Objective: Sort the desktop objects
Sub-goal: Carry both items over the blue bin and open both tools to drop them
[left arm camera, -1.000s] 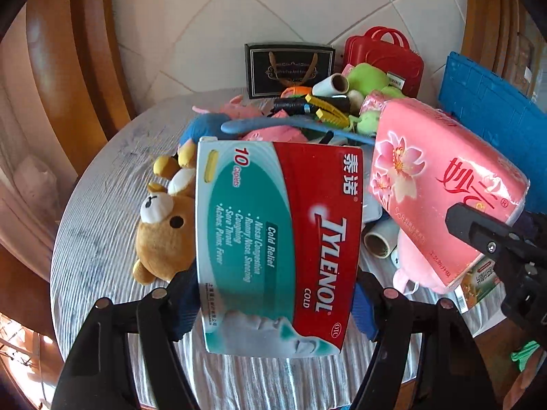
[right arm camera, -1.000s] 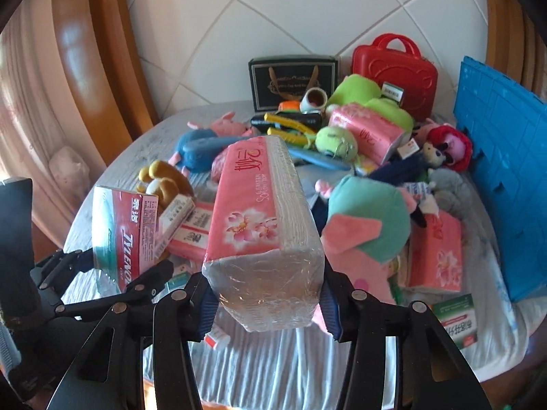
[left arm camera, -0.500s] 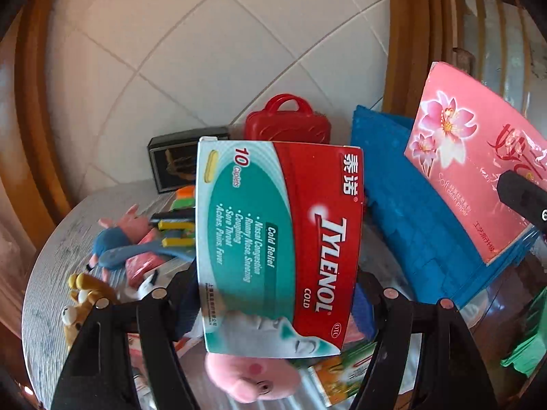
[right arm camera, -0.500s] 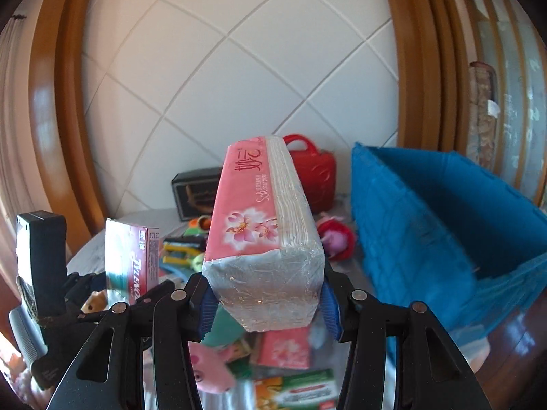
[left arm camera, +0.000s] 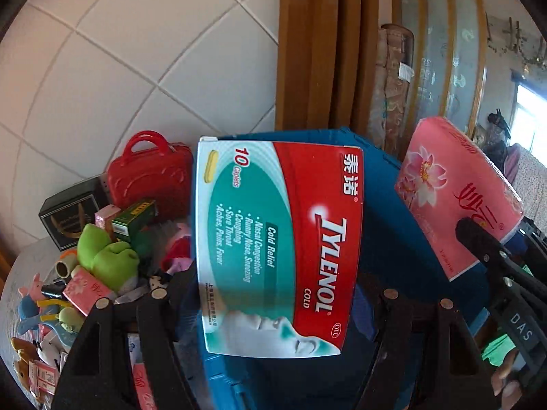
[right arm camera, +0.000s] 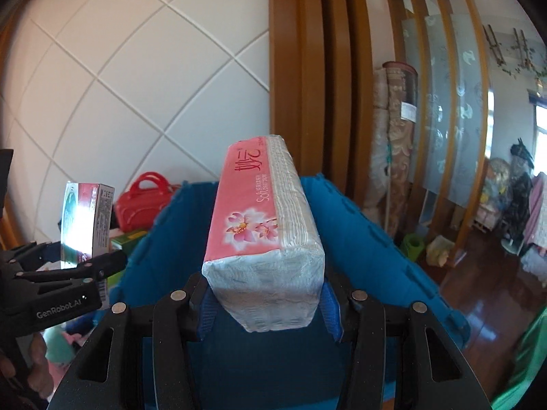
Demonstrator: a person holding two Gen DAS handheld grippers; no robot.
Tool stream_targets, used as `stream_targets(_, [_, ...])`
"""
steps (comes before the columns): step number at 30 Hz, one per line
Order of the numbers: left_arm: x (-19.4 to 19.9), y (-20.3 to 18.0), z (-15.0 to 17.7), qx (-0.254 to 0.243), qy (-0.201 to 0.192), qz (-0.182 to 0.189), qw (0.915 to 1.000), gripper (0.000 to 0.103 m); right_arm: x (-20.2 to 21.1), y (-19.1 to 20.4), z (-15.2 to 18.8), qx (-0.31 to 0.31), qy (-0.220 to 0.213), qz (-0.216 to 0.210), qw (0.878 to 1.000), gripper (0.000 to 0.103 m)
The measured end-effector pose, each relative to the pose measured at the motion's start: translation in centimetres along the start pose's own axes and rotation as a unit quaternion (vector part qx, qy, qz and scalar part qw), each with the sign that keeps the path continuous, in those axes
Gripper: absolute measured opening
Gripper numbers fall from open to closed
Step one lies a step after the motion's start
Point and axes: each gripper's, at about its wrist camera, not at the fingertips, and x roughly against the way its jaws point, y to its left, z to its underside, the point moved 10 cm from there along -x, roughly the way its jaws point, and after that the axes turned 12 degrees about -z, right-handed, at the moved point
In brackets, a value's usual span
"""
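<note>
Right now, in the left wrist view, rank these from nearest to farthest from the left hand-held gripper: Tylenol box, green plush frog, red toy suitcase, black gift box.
1. Red-and-teal cardboard Tylenol box: clamped in the left hand-held gripper.
2. Green plush frog: left, on the pile.
3. Red plastic toy suitcase: behind the frog.
4. Black gift box: far left; too close to the suitcase to call.

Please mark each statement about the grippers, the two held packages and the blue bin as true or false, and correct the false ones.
1. The left gripper holds a Tylenol box. True.
2. The right gripper is empty. False: it is shut on a pink tissue pack.
3. A blue bin lies ahead of the tissue pack. True.
4. The red case is inside the blue bin. False: it stands on the cluttered table, beside the bin.
</note>
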Motion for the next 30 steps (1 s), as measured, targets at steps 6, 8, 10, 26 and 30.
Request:
stream_targets(6, [-7.3, -6.0, 1.7, -0.040, 0.144, 0.008, 0.9887, 0.072, -5.8, -6.1, 3.1, -0.041, 0.075, -0.001, 0.996, 0.050])
stream_targets(8, [-9.3, -6.5, 2.4, -0.047, 0.178, -0.009, 0.9829, 0.072, -7.7, -7.3, 4.0, -0.045, 0.104, -0.004, 0.994, 0.050])
stream_targets(10, [-10.8, -6.6, 3.1, -0.059, 0.196, -0.029, 0.9784, 0.072, -8.7, -8.1, 3.9, -0.046, 0.123, -0.011, 0.991, 0.050])
stream_targets(26, [-11.8, -8.1, 5.3, -0.051, 0.248, -0.045, 0.9663, 0.072, -10.0, -8.9, 4.5, -0.034, 0.159, 0.011, 0.987, 0.079])
stream_targets(30, [-11.1, -7.9, 5.1, -0.048, 0.243, -0.033, 0.9683, 0.072, -9.3, -8.5, 4.0, -0.022, 0.146, 0.024, 0.989, 0.099])
